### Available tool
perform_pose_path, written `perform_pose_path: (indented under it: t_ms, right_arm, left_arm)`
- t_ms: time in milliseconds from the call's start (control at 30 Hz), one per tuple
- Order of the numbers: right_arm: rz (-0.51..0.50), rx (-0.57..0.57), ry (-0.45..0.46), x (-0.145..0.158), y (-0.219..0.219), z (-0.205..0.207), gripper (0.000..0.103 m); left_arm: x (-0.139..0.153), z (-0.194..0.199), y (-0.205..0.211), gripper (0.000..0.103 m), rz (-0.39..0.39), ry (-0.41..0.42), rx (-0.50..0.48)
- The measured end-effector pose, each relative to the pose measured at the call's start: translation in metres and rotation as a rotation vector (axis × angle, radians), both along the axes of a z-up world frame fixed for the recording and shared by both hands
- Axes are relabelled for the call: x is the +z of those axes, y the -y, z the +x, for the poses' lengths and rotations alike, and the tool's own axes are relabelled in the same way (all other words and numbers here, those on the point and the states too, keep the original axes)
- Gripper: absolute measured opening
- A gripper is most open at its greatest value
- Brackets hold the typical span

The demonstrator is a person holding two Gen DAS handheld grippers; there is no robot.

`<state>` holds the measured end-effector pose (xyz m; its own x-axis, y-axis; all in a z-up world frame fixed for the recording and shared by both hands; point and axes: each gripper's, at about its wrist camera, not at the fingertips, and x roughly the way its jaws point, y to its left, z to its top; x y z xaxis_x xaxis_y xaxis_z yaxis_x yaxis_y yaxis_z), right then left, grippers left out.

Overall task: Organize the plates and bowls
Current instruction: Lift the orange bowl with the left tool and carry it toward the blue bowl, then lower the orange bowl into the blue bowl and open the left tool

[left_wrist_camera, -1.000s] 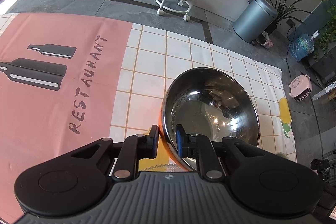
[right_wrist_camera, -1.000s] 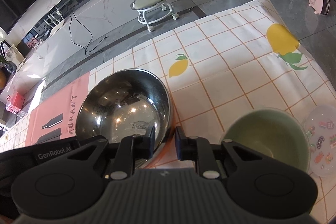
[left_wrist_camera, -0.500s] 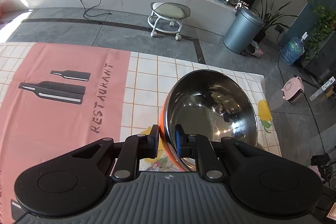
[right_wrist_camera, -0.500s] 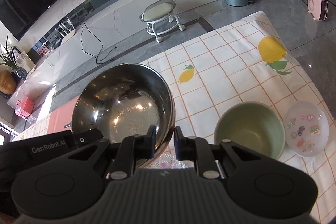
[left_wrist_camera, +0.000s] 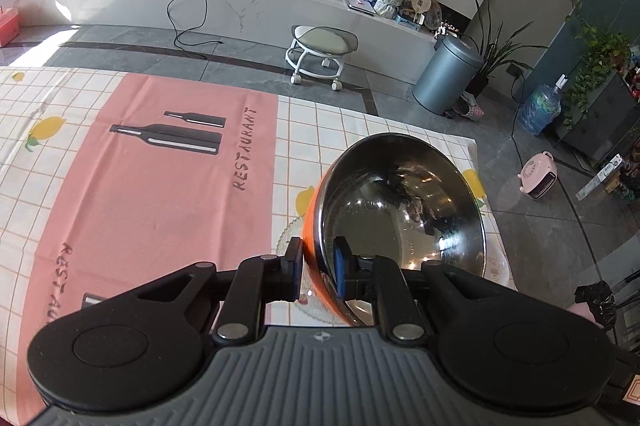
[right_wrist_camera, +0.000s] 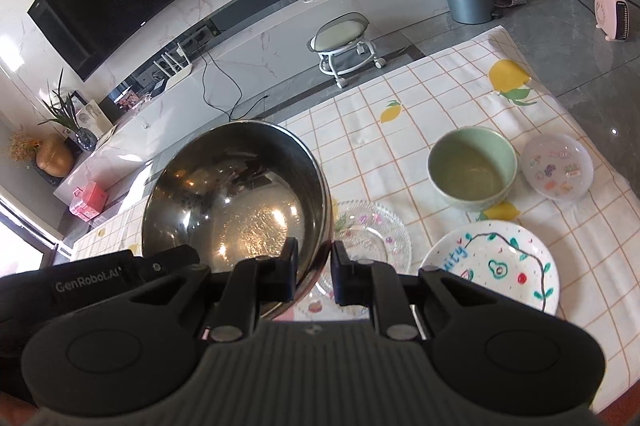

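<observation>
A large steel bowl with an orange outside is held in the air by both grippers. My left gripper is shut on its near rim. My right gripper is shut on the rim at the bowl's other side. Below the bowl lies a clear glass plate, also seen in the left wrist view. To the right stand a green bowl, a painted white plate and a small translucent dish.
The table carries a checked lemon cloth and a pink "RESTAURANT" mat. Beyond the table's far edge are a wheeled stool, a grey bin and a pink heater on the floor.
Both grippers have lifted the steel bowl higher above the table. The glass plate under it and the painted plate have come into view.
</observation>
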<state>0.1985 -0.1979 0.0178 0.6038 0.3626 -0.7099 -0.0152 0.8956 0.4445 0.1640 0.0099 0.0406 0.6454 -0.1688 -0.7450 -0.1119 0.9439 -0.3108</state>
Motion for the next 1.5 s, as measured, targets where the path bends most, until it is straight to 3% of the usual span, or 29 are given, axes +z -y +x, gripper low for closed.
perform_pose_path:
  t_ms: [367,667,1067,1500]
  right_arm:
    - [0.033,0.092,-0.034,0.005,-0.025,-0.069,0.015]
    - [0.033,0.11,-0.099,-0.011,-0.04,-0.094,0.015]
    - [0.012,0.115,-0.178,-0.032,-0.056,-0.095,0.015]
    - [-0.031,0.112,-0.226,-0.049,-0.063,-0.087,0.014]
  left_arm:
    - [-0.013,-0.068,-0.045,0.017,-0.079,-0.071,0.056]
    - [-0.035,-0.087,-0.062,0.017,-0.109,-0.12,0.076]
    - [-0.061,-0.105,-0.078,0.019,-0.138,-0.168,0.079]
    - [-0.065,-0.103,-0.077,0.021,-0.116,-0.183,0.065]
